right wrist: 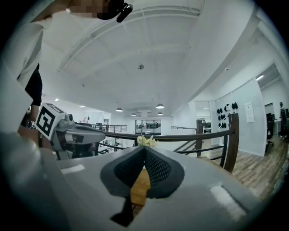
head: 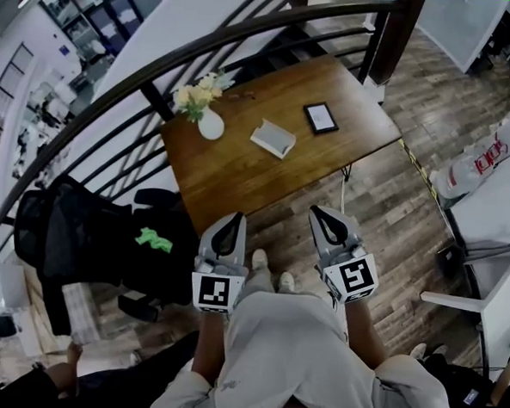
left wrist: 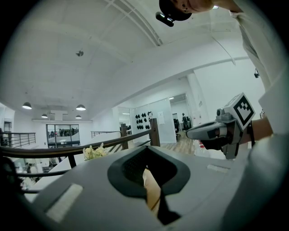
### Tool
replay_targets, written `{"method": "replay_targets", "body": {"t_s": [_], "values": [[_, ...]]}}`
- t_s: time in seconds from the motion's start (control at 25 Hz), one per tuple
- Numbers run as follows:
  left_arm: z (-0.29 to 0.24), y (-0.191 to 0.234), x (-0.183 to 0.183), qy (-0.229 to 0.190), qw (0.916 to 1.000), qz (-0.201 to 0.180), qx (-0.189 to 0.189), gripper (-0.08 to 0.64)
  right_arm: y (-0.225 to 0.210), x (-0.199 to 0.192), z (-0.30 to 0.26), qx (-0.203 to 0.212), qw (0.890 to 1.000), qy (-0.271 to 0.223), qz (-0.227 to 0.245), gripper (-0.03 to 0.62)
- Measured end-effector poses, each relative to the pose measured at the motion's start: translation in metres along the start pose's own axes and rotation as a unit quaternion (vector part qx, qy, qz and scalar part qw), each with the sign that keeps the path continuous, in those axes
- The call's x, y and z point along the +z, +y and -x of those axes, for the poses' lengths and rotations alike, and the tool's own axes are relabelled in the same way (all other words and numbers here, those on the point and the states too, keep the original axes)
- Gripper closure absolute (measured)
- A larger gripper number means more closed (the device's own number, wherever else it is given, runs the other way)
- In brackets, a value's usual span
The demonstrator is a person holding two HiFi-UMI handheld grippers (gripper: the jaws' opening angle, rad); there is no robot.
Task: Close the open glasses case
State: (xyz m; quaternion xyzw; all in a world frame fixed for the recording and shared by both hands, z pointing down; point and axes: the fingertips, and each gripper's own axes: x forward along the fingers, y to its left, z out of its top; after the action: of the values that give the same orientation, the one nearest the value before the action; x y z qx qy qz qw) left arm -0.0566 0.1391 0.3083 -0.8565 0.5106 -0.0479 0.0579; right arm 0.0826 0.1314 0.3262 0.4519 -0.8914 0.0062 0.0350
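A pale glasses case (head: 273, 138) lies near the middle of the wooden table (head: 231, 176); I cannot make out from here how far its lid stands open. Both grippers hang in front of my body, short of the table's near edge and well away from the case. My left gripper (head: 234, 217) is shut with nothing in it, its pads meeting at the tips (left wrist: 145, 151). The right gripper (head: 317, 212) is shut and empty too (right wrist: 144, 149). Neither gripper view shows the case; each shows only a strip of table between the jaws.
A white vase of yellow flowers (head: 210, 123) stands at the table's left, a black tablet (head: 321, 117) at its right. A dark curved railing (head: 204, 45) runs behind. A black bag (head: 81, 231) sits on a chair at the left, a white desk (head: 505, 201) at the right.
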Motion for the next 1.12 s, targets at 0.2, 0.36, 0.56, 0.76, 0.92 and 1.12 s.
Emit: {"method": "replay_targets", "body": {"t_s": [0.2, 0.36, 0.56, 0.76, 0.92, 1.12], "values": [[-0.019, 0.011, -0.003, 0.003, 1.0, 0.002, -0.005, 0.54, -0.011, -0.001, -0.019, -0.002, 1.0, 0.001, -0.001, 0.588], [-0.038, 0.024, -0.005, 0.0, 0.9999, 0.009, -0.008, 0.541, -0.021, 0.001, -0.037, -0.007, 1.0, 0.002, 0.002, 0.588], [-0.071, 0.041, -0.008, -0.004, 0.9996, 0.012, -0.024, 0.54, -0.037, -0.002, -0.067, -0.016, 1.0, 0.009, 0.002, 0.588], [-0.107, 0.063, -0.015, 0.001, 0.9989, 0.003, -0.047, 0.54, -0.054, -0.002, -0.103, -0.029, 0.999, 0.017, -0.002, 0.588], [-0.136, 0.081, -0.014, -0.002, 0.9981, 0.007, -0.061, 0.54, -0.068, 0.0, -0.13, -0.041, 0.999, 0.021, -0.005, 0.588], [-0.167, 0.104, -0.018, 0.0, 0.9966, 0.021, -0.08, 0.54, -0.08, 0.0, -0.163, -0.057, 0.998, 0.032, -0.007, 0.588]]}}
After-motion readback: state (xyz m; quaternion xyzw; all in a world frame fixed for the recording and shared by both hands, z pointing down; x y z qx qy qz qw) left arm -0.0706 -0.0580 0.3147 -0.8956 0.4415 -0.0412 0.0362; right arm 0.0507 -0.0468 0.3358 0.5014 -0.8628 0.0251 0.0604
